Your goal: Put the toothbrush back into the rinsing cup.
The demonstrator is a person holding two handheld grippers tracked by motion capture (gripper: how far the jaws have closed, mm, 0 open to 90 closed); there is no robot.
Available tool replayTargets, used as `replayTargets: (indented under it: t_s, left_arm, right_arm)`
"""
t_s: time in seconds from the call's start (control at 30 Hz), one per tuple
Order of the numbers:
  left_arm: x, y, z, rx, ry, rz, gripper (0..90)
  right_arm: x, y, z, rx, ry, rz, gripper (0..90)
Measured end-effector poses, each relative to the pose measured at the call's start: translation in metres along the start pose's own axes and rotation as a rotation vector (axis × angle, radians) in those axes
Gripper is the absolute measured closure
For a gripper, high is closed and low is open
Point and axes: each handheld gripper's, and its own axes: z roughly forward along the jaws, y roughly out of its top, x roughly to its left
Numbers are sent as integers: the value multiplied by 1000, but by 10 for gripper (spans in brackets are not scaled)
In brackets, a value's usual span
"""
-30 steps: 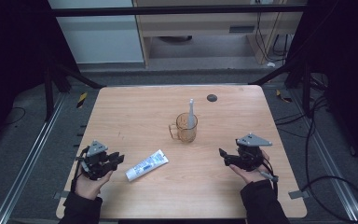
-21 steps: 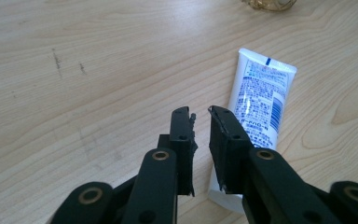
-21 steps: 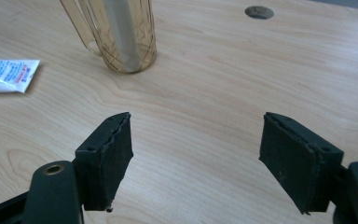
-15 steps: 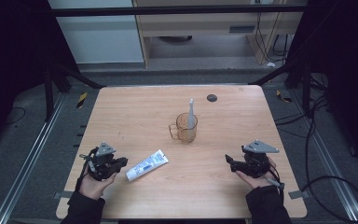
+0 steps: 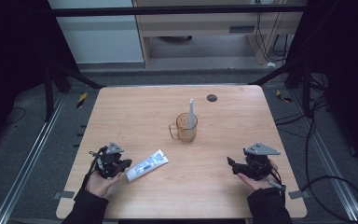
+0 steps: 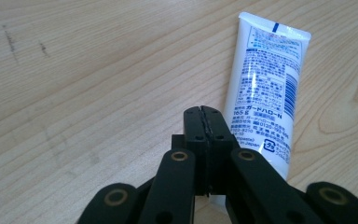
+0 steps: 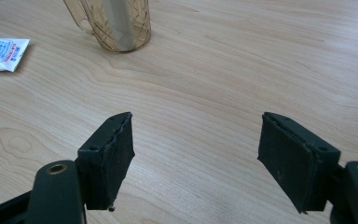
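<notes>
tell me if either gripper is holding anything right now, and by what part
Nothing is held. The left gripper is shut on nothing, its jaws beside the toothpaste tube. The right gripper is open over bare table.

Print on the toothpaste tube
The toothpaste tube (image 6: 265, 88) carried Japanese lettering, "165 g", a phone number beginning "0120", a barcode and "in Japan"; its finer print stayed too small to read.
</notes>
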Motion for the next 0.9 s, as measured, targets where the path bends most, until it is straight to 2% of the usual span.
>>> replayTargets:
  t_s: [0.37,0.6,0.9]
  left_arm:
    - [-8,-3,-1,12,-12,12,897]
    - [-13,-5,-4,0,-5,12,896]
    - [-22,-6,-4,6,-29,23,895]
  right_arm:
    - [-5,0,-3,-9,-5,15,261]
    - [-5,-1,-2,-5,-9,10,260]
    - [-5,-2,-1,3,-13,13,257]
